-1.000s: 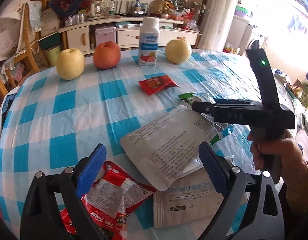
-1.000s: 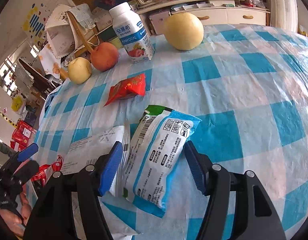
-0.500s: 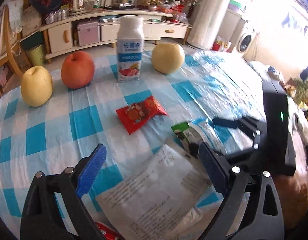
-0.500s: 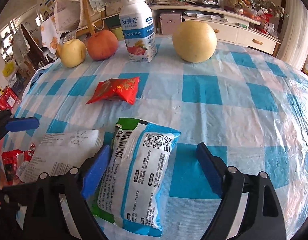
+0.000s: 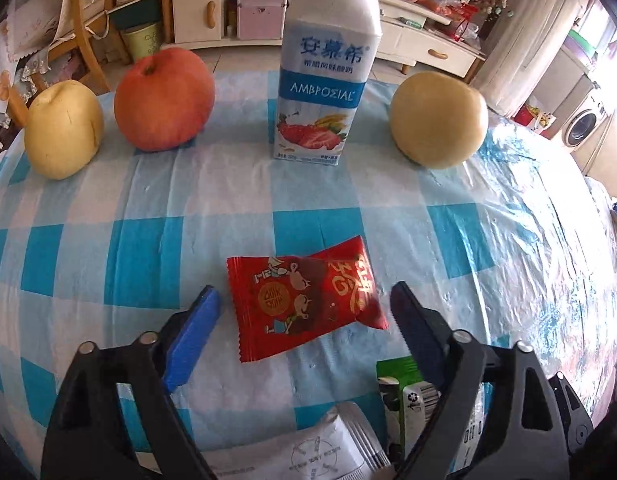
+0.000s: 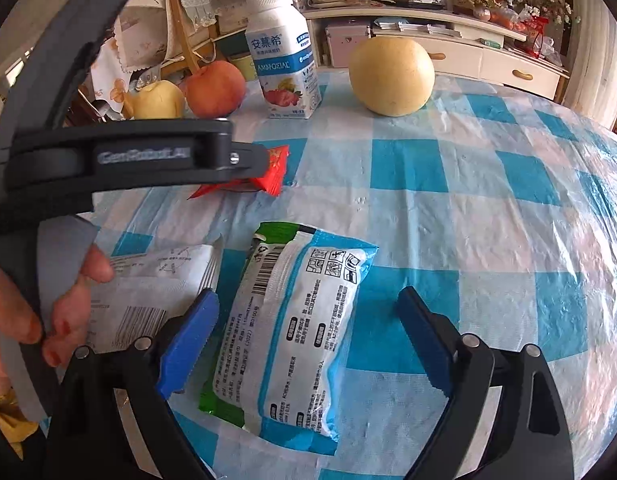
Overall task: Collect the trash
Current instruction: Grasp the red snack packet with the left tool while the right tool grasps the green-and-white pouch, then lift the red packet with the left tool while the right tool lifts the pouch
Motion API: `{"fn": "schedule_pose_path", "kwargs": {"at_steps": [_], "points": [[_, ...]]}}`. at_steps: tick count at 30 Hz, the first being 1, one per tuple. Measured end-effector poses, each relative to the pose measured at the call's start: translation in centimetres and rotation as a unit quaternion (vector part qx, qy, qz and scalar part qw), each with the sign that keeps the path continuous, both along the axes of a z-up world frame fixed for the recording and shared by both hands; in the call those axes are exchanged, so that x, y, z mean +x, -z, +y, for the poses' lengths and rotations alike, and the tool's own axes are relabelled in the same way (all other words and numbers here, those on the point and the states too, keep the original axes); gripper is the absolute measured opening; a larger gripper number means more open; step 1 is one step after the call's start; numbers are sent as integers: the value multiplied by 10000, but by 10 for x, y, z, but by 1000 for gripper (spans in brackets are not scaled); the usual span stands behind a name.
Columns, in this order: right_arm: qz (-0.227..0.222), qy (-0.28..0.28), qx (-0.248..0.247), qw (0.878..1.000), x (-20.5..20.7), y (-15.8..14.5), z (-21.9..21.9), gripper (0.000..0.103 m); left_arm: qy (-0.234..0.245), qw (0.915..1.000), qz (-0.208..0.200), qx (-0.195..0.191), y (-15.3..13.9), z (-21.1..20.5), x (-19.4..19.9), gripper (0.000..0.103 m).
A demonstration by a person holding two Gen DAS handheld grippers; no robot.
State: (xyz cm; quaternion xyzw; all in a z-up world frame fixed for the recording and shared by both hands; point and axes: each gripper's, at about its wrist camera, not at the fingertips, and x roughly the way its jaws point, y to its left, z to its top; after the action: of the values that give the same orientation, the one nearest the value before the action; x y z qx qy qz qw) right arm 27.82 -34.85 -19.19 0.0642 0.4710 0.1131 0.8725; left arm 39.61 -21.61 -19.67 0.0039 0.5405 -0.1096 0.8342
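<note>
Hovering over the checkered surface (image 5: 148,256), the left hand-held gripper (image 5: 304,312) has its blue fingers spread wide on either side of a small red snack wrapper (image 5: 304,300), which lies flat between them, not pinched. Can't tell if the pads actually touch it, looks like a small gap on both sides.

The right hand-held gripper (image 6: 308,320) is also released, jaws apart, straddling a white and blue packet (image 6: 296,328) with a green end that lies flat on the surface. Just left of that packet sits a silvery white pouch (image 6: 156,280) with a barcode, partly behind the person's hand (image 6: 40,300) gripping the left tool's handle.

Further back there's a row of stuff standing near the far edge: a yellow pear (image 5: 62,130), a red apple (image 5: 164,98), an upright yogurt bottle (image 5: 328,68) with strawberries on the label, and another yellow pear (image 5: 438,120) off to the right. All well apart from the wrappers.
</note>
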Motion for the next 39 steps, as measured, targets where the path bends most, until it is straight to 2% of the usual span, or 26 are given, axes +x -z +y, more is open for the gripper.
{"fn": "schedule_pose_path", "kwargs": {"at_steps": [3, 6, 9, 11, 13, 16, 27, 31, 39], "points": [[-18, -18, 56, 10000, -1, 0, -1, 90, 47, 9996, -104, 273, 1, -7, 3, 75], [-52, -74, 30, 10000, -2, 0, 0, 90, 30, 9992, -223, 341, -1, -9, 2, 64], [-71, -99, -8, 9999, -5, 0, 1, 90, -5, 9991, -291, 303, -4, -7, -2, 60], [-107, -152, -82, 9998, -6, 0, 4, 87, -7, 9993, -301, 240, -4, -6, -4, 58], [-167, -186, -234, 9994, -8, 0, 8, 78, -12, 9993, -323, 172, -5, -6, -8, 56], [-213, -245, -199, 9993, -9, 0, 9, 67, -15, 9993, -364, 126, -5, -2, -12, 54], [-218, -221, 117, 9995, -9, -1, 1, 51, -152, 9984, -525, -160, -18, 28, -40, 52], [-305, -206, 119, 9993, -10, -3, 1, 43, -274, 9972, -656, -240, -28, 51, -63, 52], [-451, -178, 27, 9988, -13, -4, 0, 38, -482, 9941, -907, -340, -45, 98, -127, 52]]}}
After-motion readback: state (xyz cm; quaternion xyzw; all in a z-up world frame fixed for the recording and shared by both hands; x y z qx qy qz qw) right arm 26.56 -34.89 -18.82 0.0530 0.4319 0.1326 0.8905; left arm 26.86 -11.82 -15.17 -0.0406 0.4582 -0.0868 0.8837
